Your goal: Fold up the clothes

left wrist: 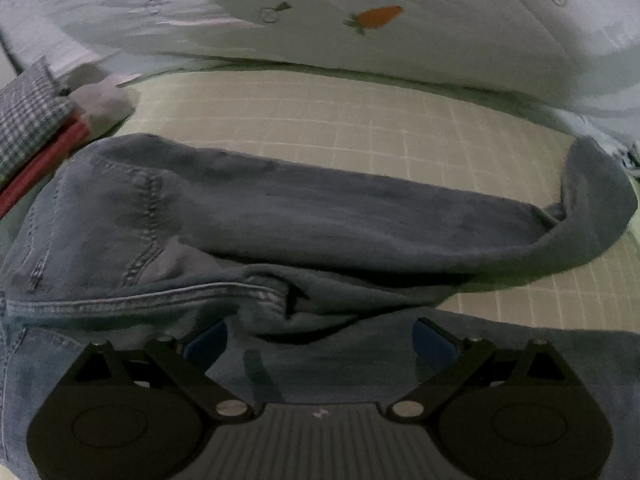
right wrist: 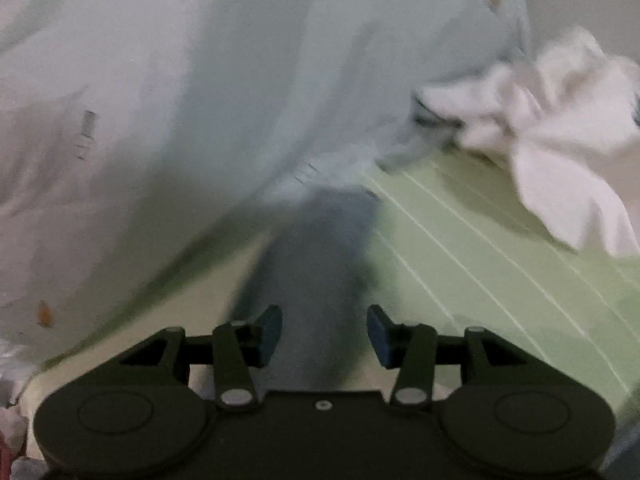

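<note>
A big pale blue blanket with little orange carrots (left wrist: 360, 40) lies bunched up at the back. In front of it is a light green sheet with thin white lines (left wrist: 340, 136). Dark blue denim jeans (left wrist: 280, 216) lie across this sheet, one leg folded over. A crumpled white cloth (right wrist: 552, 120) sits near the blanket. A small stack of folded checked and red clothes (left wrist: 32, 140) is beside the jeans. The left gripper (left wrist: 320, 340) is wide apart above the jeans. The right gripper (right wrist: 325, 334) is let go, with denim below it.
</note>
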Available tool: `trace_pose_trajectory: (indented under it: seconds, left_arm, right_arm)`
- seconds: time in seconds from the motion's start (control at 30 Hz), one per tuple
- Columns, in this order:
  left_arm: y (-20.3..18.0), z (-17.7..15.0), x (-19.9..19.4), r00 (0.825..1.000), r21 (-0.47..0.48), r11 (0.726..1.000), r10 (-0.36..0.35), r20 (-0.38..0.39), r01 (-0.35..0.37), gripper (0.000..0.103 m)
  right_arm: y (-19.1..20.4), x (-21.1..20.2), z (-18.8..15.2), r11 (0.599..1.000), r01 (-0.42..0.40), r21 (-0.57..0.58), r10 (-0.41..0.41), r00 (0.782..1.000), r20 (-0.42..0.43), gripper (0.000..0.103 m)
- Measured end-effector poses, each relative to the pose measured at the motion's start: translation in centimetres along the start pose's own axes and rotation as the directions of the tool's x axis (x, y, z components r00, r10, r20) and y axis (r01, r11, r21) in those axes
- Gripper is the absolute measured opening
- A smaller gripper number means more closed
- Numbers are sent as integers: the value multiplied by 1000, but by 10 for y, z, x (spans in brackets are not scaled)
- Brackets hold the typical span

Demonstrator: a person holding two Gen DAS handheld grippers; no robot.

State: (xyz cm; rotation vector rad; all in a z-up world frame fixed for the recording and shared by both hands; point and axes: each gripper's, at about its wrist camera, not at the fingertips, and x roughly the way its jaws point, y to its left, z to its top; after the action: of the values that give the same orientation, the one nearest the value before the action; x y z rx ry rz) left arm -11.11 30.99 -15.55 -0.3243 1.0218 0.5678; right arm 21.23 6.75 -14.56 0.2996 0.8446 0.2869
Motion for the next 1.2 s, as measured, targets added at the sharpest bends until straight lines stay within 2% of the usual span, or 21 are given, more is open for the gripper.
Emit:
trace_pose_trajectory:
  seconds: [0.07,0.3,0.37,0.4,0.43,0.57,0.67,0.7,0.77,0.8,0.83,0.87,0.9,0.93,0.97,1.03,1.07,1.17,1.2]
  left_arm:
    - [-4,1,1,1000,16,1000,-6,-3,6,98]
    - [-9,5,-2,1000,30,1000,7,0,-7,98]
    - [-7,5,-2,1000,23,1000,12,0,-12,98]
    - [-6,5,-3,1000,19,1000,15,0,-15,98]
    - [-5,6,-3,1000,14,1000,16,0,-16,98]
    - [-1,6,-5,1000,2,1000,21,1,-21,98]
    - [2,7,-6,1000,-2,1000,24,5,-24,98]
    - [3,7,-6,1000,-4,1000,23,4,-23,98]
    - [5,7,-5,1000,-10,1000,21,0,-21,98]
    - [5,7,-5,1000,-13,1000,18,-2,-18,98]
    - [6,7,-4,1000,-16,1000,14,-6,-14,98]
    - [7,7,-4,1000,-20,1000,9,-8,-9,98]
    - [7,6,-4,1000,-21,1000,3,-9,-4,98]
    - [7,6,-5,1000,-17,1000,0,-7,0,98]
    - [7,6,-7,1000,-10,1000,-3,-3,3,98]
    - [6,5,-9,1000,4,1000,2,6,-2,98]
    - [6,5,-8,1000,6,1000,5,6,-5,98]
    - [6,6,-5,1000,-2,1000,2,-6,-2,98]
    - [7,6,-4,1000,-4,1000,-1,-8,0,98]
  right_arm:
    - [-13,10,-5,999,16,36,-15,1000,-27,49]
    - [-20,63,1,989,-64,131,74,994,-75,48]
    - [-17,71,2,988,-85,131,95,993,-73,27]
    - [-16,71,3,987,-92,129,102,992,-68,5]
    - [-16,68,4,987,-103,123,111,992,-60,4]
    - [-15,20,13,989,-106,100,105,994,21,4]
    - [-10,-51,19,990,-129,50,120,981,154,4]
    - [-7,-70,17,994,-111,9,108,976,192,4]
    - [-4,-95,6,995,-20,-101,42,975,219,4]
    - [-6,-94,-2,989,44,-142,-16,981,192,7]
    - [-12,-82,-11,980,104,-167,-90,992,88,13]
    - [-18,-69,-20,967,161,-198,-167,986,-15,15]
    - [-28,-61,-29,963,202,-178,-221,970,-97,17]
    - [-38,-52,-38,956,244,-161,-271,946,-179,17]
    - [-45,-57,-45,960,250,-123,-270,946,-181,20]
    - [-42,-68,-48,954,270,-132,-286,949,-129,44]
    - [-35,-68,-45,945,288,-154,-302,950,-78,48]
    - [-5,-66,-39,929,270,-253,-272,962,30,58]
    - [3,-63,-38,924,253,-286,-251,967,44,68]
